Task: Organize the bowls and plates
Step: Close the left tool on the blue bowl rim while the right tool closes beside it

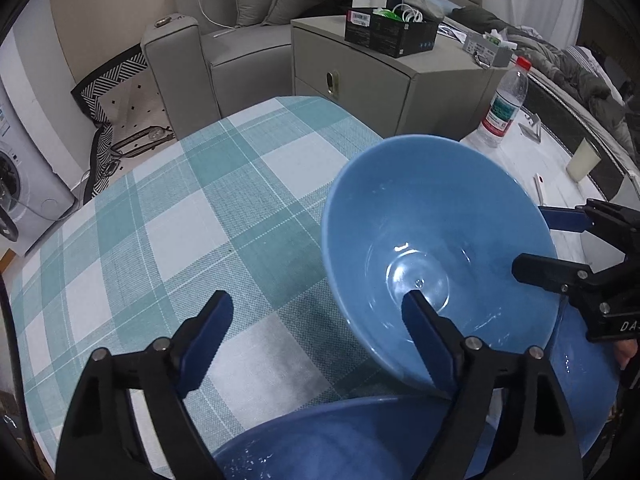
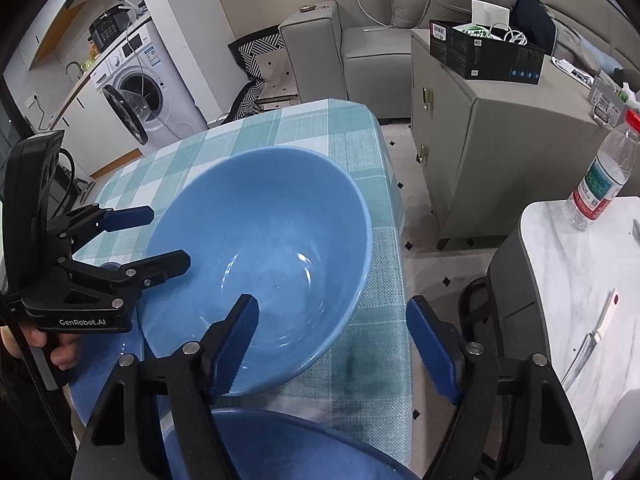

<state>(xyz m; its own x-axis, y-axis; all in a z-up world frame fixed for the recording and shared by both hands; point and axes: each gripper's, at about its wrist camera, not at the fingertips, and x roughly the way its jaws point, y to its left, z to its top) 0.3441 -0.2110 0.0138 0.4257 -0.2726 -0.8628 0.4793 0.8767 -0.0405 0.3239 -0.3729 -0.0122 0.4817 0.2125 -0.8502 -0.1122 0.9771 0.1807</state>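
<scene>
A light blue bowl (image 1: pixel 436 236) sits tilted on a blue plate (image 1: pixel 576 376) on the checked tablecloth; it also shows in the right wrist view (image 2: pixel 264 256). A darker blue bowl (image 1: pixel 332 440) lies at the near edge, also low in the right wrist view (image 2: pixel 280 448). My left gripper (image 1: pixel 324 336) is open, its right finger inside the light bowl, its left finger over the cloth. My right gripper (image 2: pixel 336 344) is open, its left finger inside the bowl's near rim, its right finger outside. Each gripper shows in the other's view, the right (image 1: pixel 548 244) and the left (image 2: pixel 168 236).
The teal checked table (image 1: pixel 180 216) ends at the far and right edges. A white marble side table (image 2: pixel 580 280) to the right holds a water bottle (image 2: pixel 600 176), a cup (image 1: pixel 582 159) and small items. A grey cabinet (image 2: pixel 480 120), sofa and washing machine (image 2: pixel 140 84) stand beyond.
</scene>
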